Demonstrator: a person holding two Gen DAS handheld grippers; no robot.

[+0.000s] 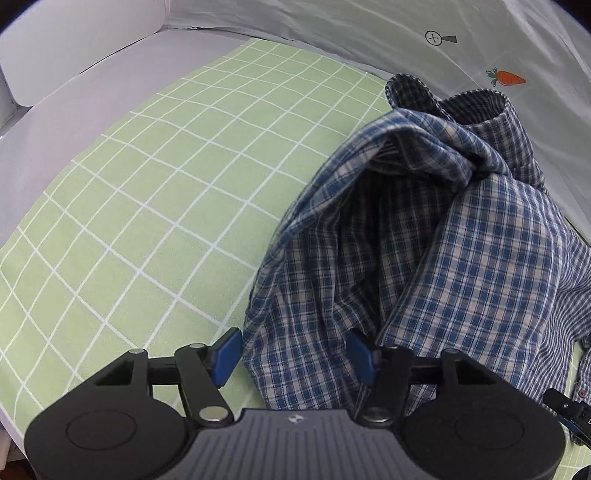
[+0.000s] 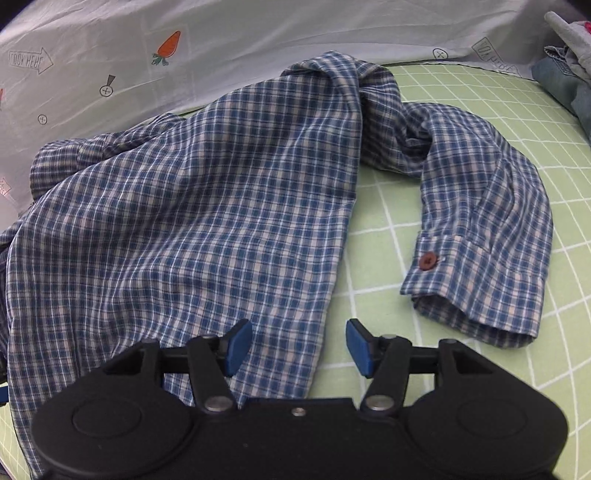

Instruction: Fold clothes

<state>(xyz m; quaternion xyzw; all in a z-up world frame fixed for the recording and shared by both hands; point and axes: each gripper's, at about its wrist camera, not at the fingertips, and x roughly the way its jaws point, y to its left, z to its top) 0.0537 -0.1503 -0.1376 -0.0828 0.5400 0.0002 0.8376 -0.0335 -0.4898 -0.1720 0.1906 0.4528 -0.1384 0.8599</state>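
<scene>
Item: plaid shirt (image 2: 207,192), blue and white check, long-sleeved. It is laid rumpled, not flat and not folded, on a green grid-patterned sheet (image 1: 140,221); its far part is bunched against a pale printed cloth (image 2: 258,33) that rises behind the sheet. One sleeve (image 2: 491,206) is trailed out to the right, its buttoned cuff (image 2: 461,266) resting on bare sheet. In the left wrist view a panel is seen heaped up, with a dark hollow under it.

Left gripper (image 1: 293,354): jaws are spread wide; nothing is held. The shirt's near hem is seen between and just beyond the blue pads (image 1: 227,352).

Right gripper (image 2: 297,345): jaws likewise spread wide, nothing pinched. Its left pad lies over the shirt's straight edge; its right pad lies over bare sheet.

Step in hand, as judged: the spreading or straightening of the garment, since no clean fold is shown. Whether a hem grasp is being approached or has just been let go cannot be settled.

Next move, as judged: the near hem would need to be pinched at two separated points and drawn flat.

Edges and room: ample bare sheet is available to the left of the shirt; to the right, some is left between body and sleeve and beyond the cuff. The far side is closed by the printed cloth. Other clothes (image 2: 565,74) are piled at the far right edge.
</scene>
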